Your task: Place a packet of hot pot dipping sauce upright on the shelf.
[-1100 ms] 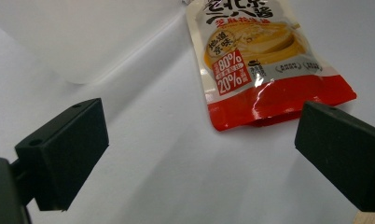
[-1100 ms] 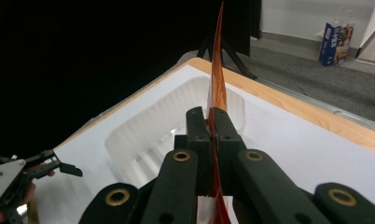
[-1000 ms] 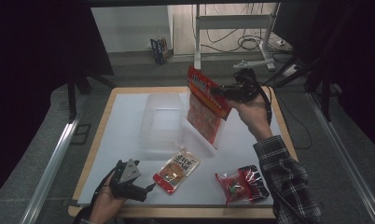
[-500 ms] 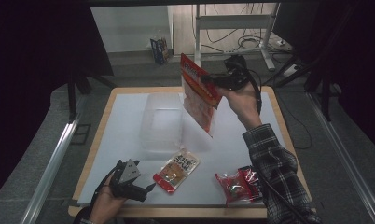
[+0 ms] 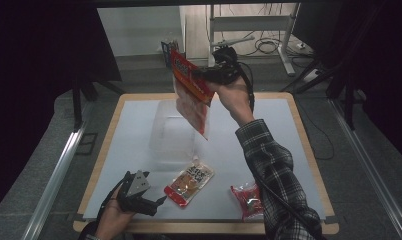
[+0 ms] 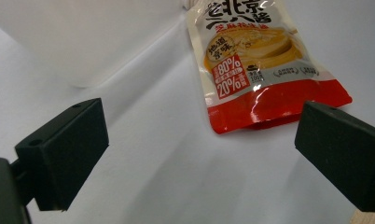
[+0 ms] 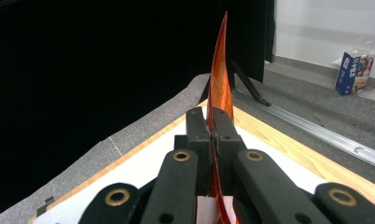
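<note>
A: We log the large red packet (image 5: 191, 92) lifted above the clear container (image 5: 171, 132) at mid-surface, pinched in the right claw (image 5: 201, 75), jaws clamped on its edge.

B: Agreed. We note the left claw (image 5: 154, 202) resting at the near left corner, jaws wide, nothing between them, just beside the sauce pouch (image 5: 189, 181). A small red packet (image 5: 246, 200) lies by the near edge.
</note>
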`<state>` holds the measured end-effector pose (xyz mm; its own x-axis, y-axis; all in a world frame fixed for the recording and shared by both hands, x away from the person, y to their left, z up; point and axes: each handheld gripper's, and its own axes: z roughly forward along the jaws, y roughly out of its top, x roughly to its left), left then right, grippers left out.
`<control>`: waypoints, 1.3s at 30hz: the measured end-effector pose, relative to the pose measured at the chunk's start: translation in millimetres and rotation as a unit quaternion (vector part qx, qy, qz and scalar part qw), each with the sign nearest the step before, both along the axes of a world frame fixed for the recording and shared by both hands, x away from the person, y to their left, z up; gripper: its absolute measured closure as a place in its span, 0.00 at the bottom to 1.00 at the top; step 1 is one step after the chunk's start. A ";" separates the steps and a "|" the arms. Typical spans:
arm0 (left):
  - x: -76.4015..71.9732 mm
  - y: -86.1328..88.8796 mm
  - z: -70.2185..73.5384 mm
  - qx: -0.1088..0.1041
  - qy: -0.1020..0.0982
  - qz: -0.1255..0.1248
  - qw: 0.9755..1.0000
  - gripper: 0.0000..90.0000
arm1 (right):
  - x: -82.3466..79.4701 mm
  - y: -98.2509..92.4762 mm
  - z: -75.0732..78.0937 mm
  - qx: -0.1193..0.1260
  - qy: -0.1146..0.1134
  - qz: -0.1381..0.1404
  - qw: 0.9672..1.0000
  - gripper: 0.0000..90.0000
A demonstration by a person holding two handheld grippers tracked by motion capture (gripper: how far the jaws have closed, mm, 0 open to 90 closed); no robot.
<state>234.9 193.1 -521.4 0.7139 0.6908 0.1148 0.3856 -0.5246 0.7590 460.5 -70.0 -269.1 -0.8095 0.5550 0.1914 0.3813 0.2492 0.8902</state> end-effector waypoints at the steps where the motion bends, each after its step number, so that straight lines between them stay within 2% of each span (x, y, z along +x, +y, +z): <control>1: 0.0 0.3 0.3 -0.001 -0.001 0.000 1.000 0.03 | 1.3 3.9 0.4 0.000 0.000 0.000 1.000 0.97; 4: -0.1 0.9 0.8 -0.004 -0.002 0.001 1.000 0.03 | 3.9 10.6 0.8 0.000 -0.001 0.001 1.000 0.97; 5: -0.2 1.4 1.2 -0.007 -0.002 0.001 1.000 0.03 | 7.0 19.0 0.7 0.001 -0.001 0.001 1.000 0.97; 9: -0.3 4.0 3.3 -0.022 -0.004 0.004 1.000 0.02 | 11.2 30.1 -1.2 -0.001 -0.001 0.003 1.000 0.97; 11: -0.4 5.8 4.4 -0.035 -0.005 0.009 0.999 0.02 | 15.3 40.6 -5.0 -0.003 0.001 0.005 1.000 0.97; 14: -0.7 7.1 5.4 -0.040 -0.007 0.010 0.999 0.02 | 19.1 50.2 -11.1 -0.004 0.003 0.008 1.000 0.97; 22: -0.8 6.4 5.2 -0.036 -0.007 0.008 0.999 0.02 | 28.3 62.7 -31.5 -0.014 0.014 0.008 1.000 0.97; 24: -0.8 6.1 5.0 -0.036 -0.007 0.008 0.999 0.02 | 33.5 66.1 -44.8 -0.025 0.021 0.004 0.999 0.97; 27: -0.6 6.4 5.2 -0.028 -0.006 0.006 1.000 0.02 | 36.5 66.2 -52.4 -0.027 0.027 0.001 0.999 0.97; 28: -0.5 6.1 4.9 -0.028 -0.006 0.006 1.000 0.02 | 40.0 66.4 -61.2 -0.030 0.033 -0.002 0.999 0.97; 30: -0.5 5.8 4.8 -0.025 -0.006 0.005 1.000 0.02 | 43.0 65.7 -68.7 -0.023 0.038 -0.003 0.999 0.97; 31: -0.4 5.6 4.7 -0.024 -0.006 0.005 1.000 0.02 | 43.9 65.5 -70.7 -0.021 0.040 -0.003 0.999 0.97; 34: -0.4 5.3 4.4 -0.023 -0.005 0.005 1.000 0.02 | 46.6 67.3 -77.6 -0.044 0.035 -0.010 0.998 0.97; 39: -0.3 5.1 4.2 -0.021 -0.003 0.003 1.000 0.02 | 49.3 66.0 -84.1 -0.051 0.038 -0.009 0.998 0.97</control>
